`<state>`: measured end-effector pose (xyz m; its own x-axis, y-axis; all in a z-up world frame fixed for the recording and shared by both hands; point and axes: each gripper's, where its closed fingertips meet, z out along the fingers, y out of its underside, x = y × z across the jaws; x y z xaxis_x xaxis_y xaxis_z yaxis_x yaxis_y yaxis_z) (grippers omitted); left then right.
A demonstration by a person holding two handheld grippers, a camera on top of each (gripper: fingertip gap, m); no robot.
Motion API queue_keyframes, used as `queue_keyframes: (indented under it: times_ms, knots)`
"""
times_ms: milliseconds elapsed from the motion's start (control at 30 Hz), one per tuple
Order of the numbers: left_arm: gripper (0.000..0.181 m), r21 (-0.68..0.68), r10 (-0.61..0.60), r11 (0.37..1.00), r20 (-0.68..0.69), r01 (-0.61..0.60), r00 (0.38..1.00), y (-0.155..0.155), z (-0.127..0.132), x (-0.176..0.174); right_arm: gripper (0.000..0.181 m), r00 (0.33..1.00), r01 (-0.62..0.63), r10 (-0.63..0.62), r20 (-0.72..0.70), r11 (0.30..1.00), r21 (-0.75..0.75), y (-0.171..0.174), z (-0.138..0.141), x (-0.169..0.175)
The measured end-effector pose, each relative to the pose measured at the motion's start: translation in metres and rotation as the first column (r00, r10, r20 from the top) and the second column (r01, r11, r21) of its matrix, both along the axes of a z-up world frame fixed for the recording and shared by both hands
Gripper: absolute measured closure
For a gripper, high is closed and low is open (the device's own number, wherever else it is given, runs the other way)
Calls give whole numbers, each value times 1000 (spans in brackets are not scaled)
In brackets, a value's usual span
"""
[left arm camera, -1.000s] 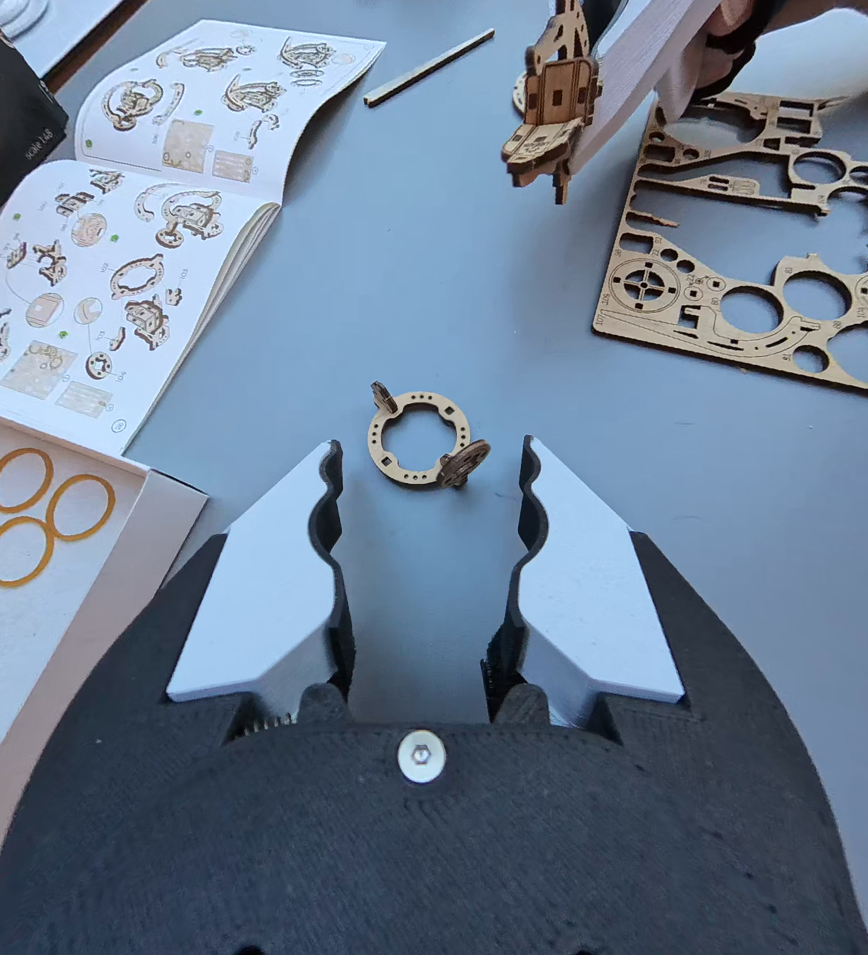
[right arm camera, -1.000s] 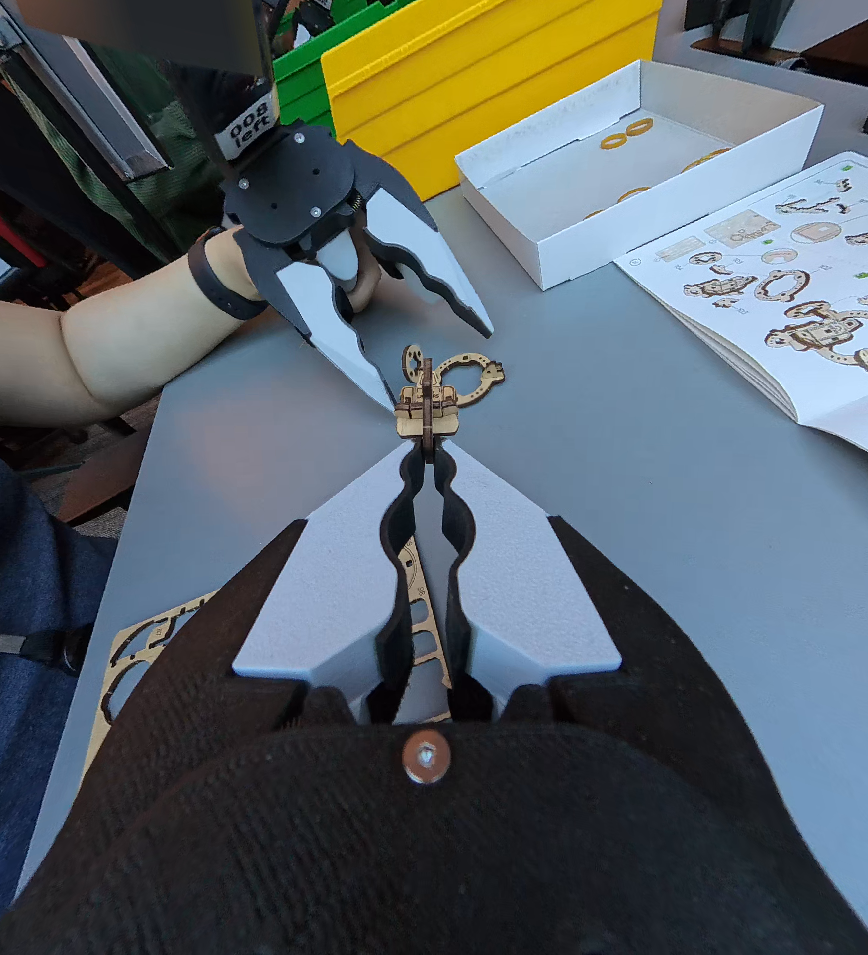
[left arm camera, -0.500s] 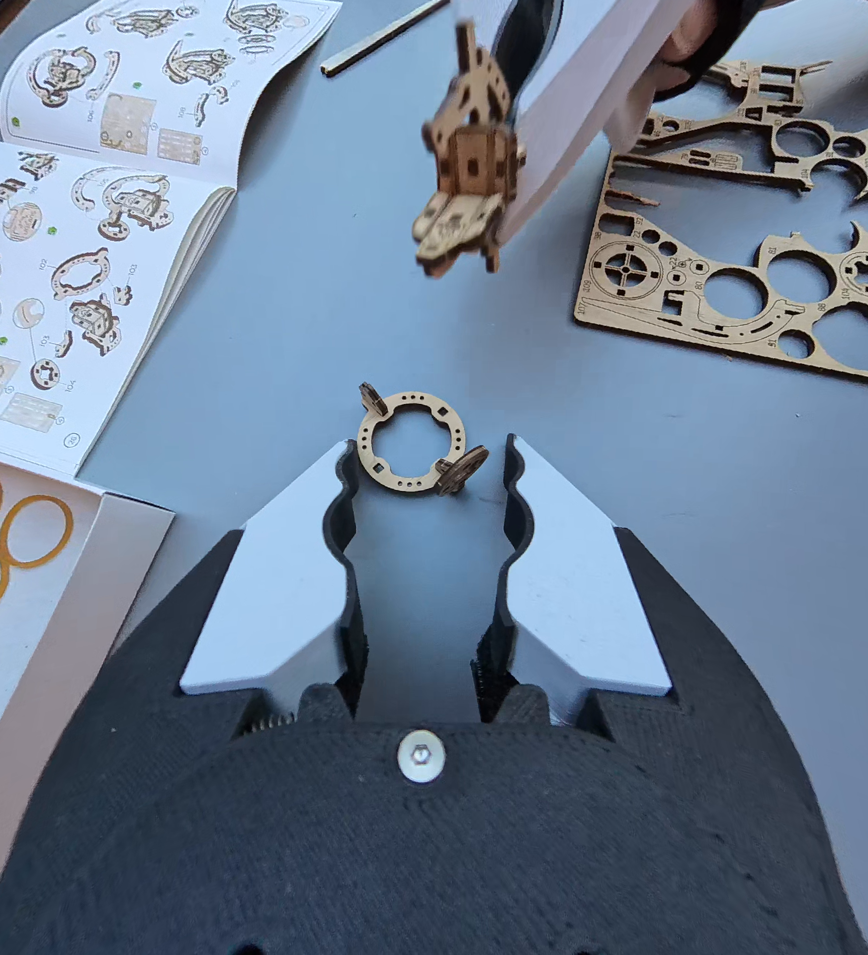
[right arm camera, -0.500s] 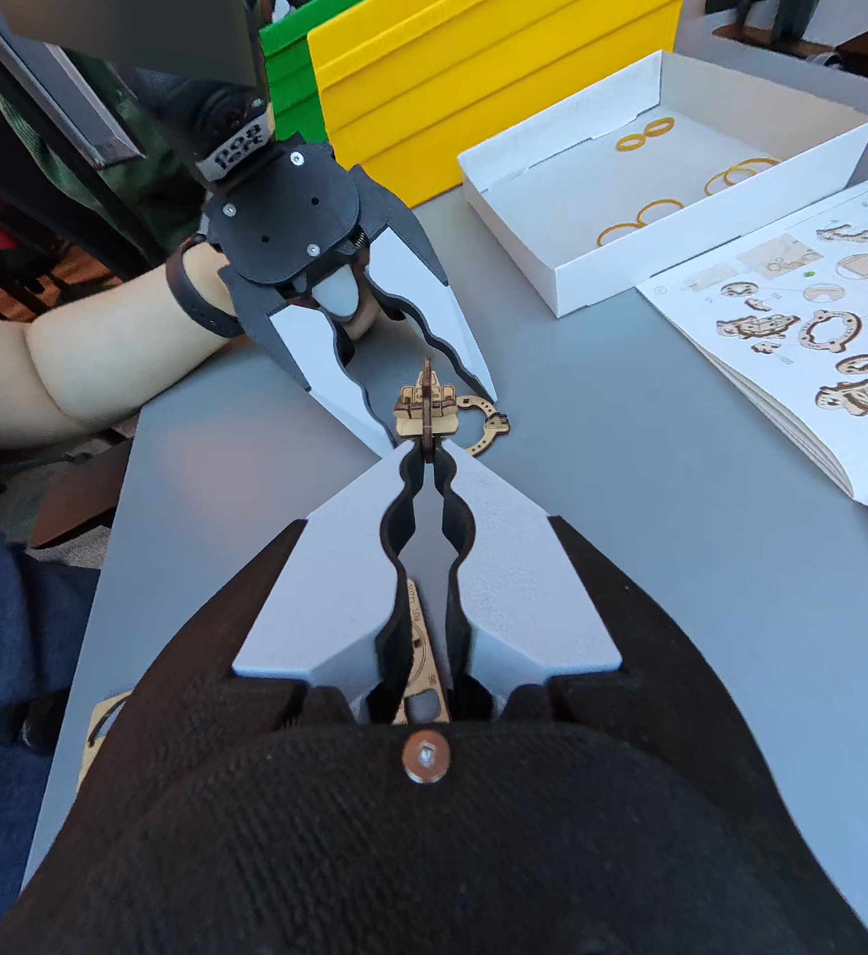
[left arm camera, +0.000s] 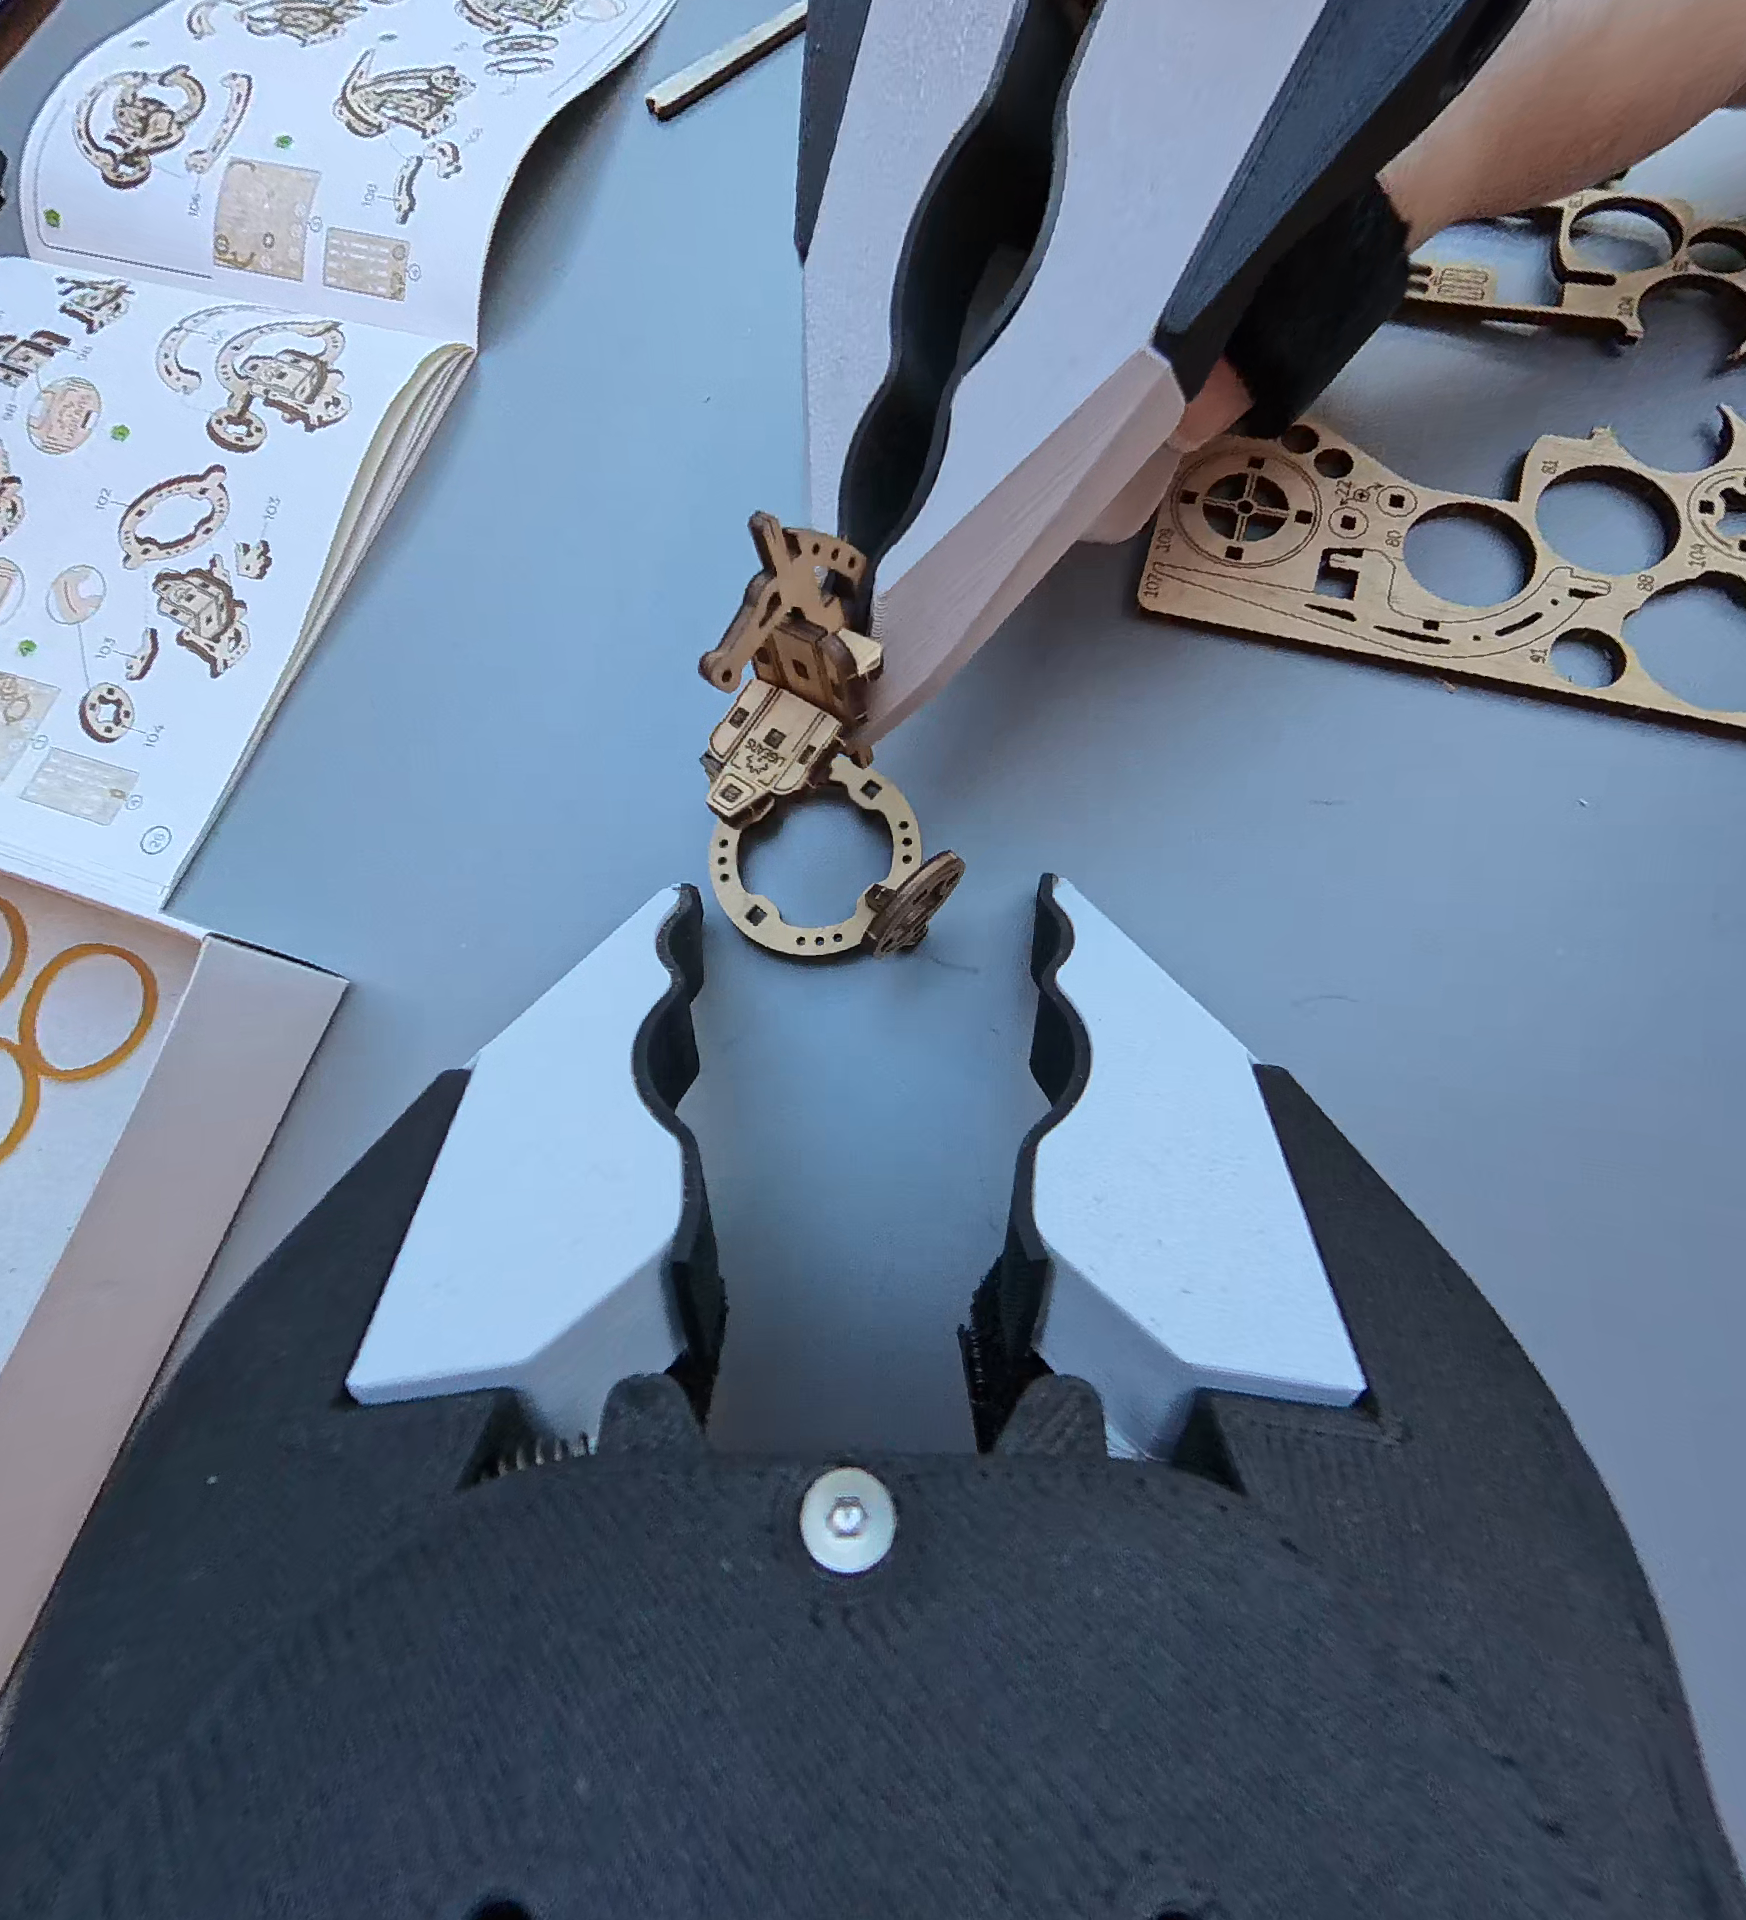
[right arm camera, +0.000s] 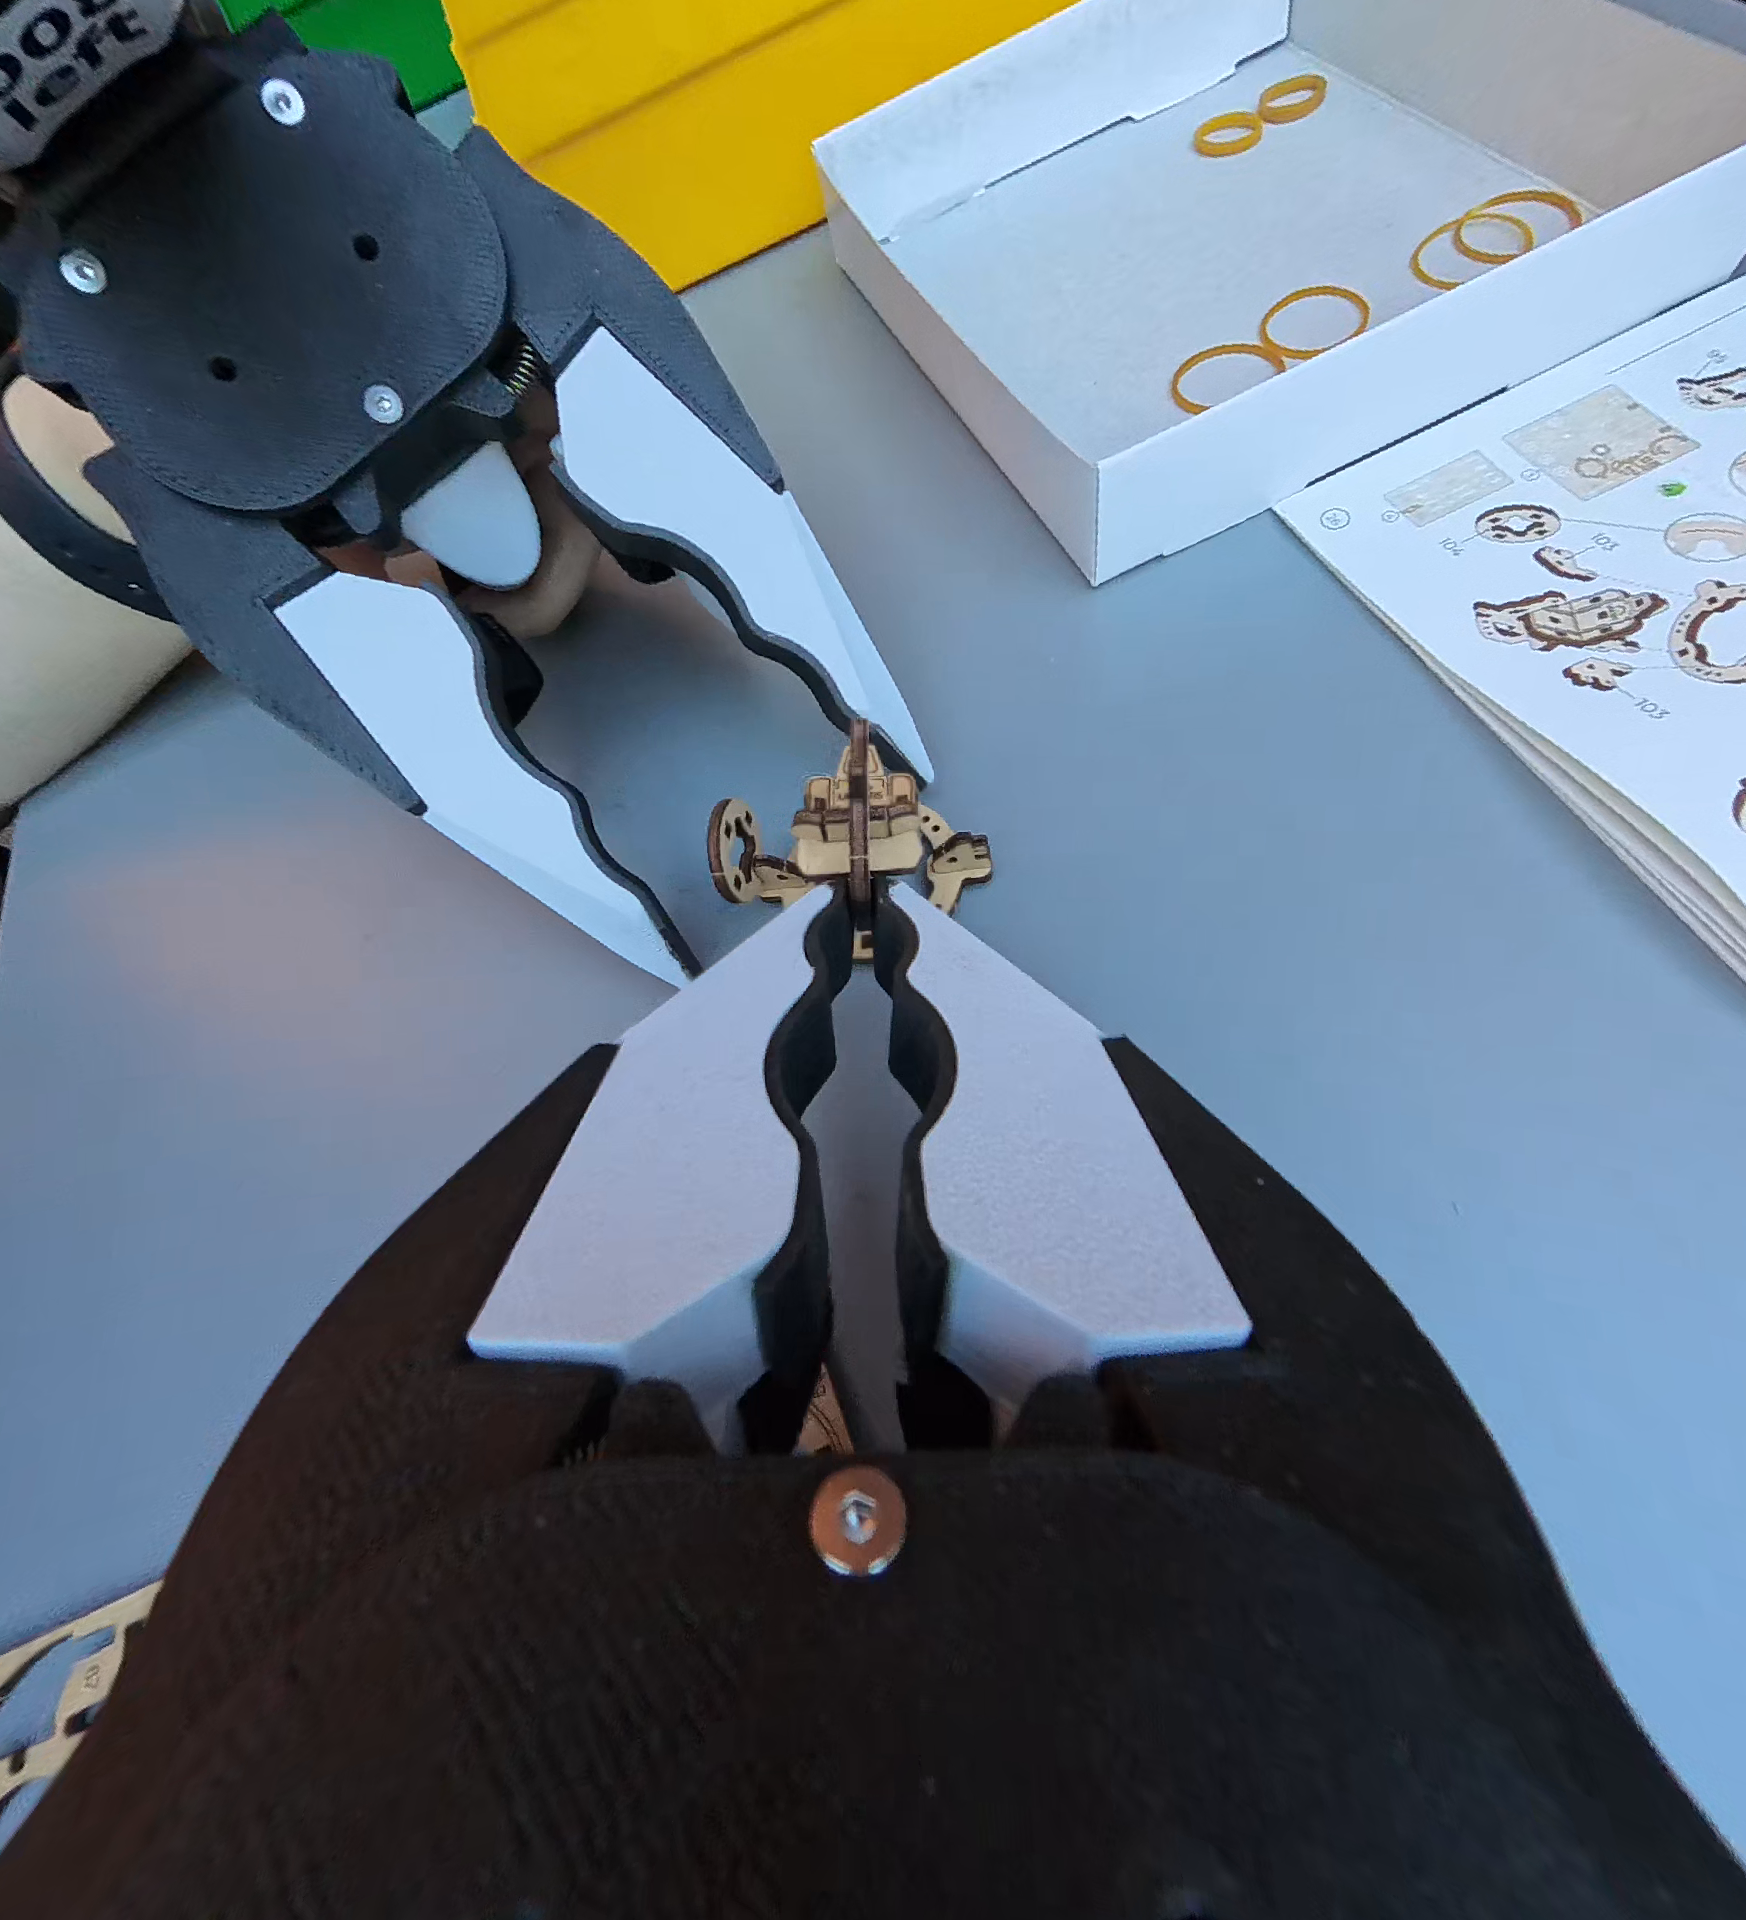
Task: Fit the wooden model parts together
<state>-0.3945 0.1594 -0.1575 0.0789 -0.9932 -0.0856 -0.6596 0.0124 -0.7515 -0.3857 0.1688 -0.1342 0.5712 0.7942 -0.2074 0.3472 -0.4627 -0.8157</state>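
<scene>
A flat wooden ring part [left arm camera: 815,878] with two small upright tabs lies on the grey table, just ahead of my left gripper [left arm camera: 864,902], which is open and empty with a fingertip on each side of it. My right gripper [right arm camera: 856,914] is shut on a small wooden sub-assembly [right arm camera: 853,826] and holds it low over the ring's far edge. In the left wrist view the sub-assembly [left arm camera: 791,686] hangs from the right gripper's fingers [left arm camera: 962,613] and overlaps the ring; I cannot tell if they touch. The ring [right arm camera: 760,868] shows partly behind it in the right wrist view.
An open instruction booklet [left arm camera: 194,416] and a white box [left arm camera: 48,1143] holding orange rubber bands lie at the left. A laser-cut wooden sheet [left arm camera: 1534,582] lies at the right, a thin wooden stick [left arm camera: 723,71] at the back. Yellow and green bins [right arm camera: 640,114] stand beyond the table. My left and right fingertips are right by each other. From the right gripper's tips to the thin wooden stick [left arm camera: 723,71] is close to 20 cm.
My right gripper has brought the sub-assembly down from high above the table to the ring's far edge. My left gripper has edged forward so its tips flank the ring.
</scene>
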Motion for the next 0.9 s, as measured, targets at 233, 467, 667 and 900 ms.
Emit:
queue_keyframes:
  times_ms: [233, 467, 667, 900]
  knots:
    - [113, -55, 18, 998, 11, -17, 1000, 4, 8, -14, 179, 1000, 12, -12, 1, 1000, -18, 1, -5, 0]
    - [113, -48, 31, 998, 41, -29, 999, 9, 15, -17, 179, 1000, 18, -18, 3, 1000, -23, 0, -7, 1]
    - [114, -34, 19, 999, 38, -18, 999, 8, 13, -16, 179, 1000, 9, -9, 2, 999, -31, -1, -8, 0]
    - [119, -12, -15, 1000, 50, 16, 999, 3, 13, -11, 179, 1000, 4, -3, 22, 999, -33, -1, -11, -1]
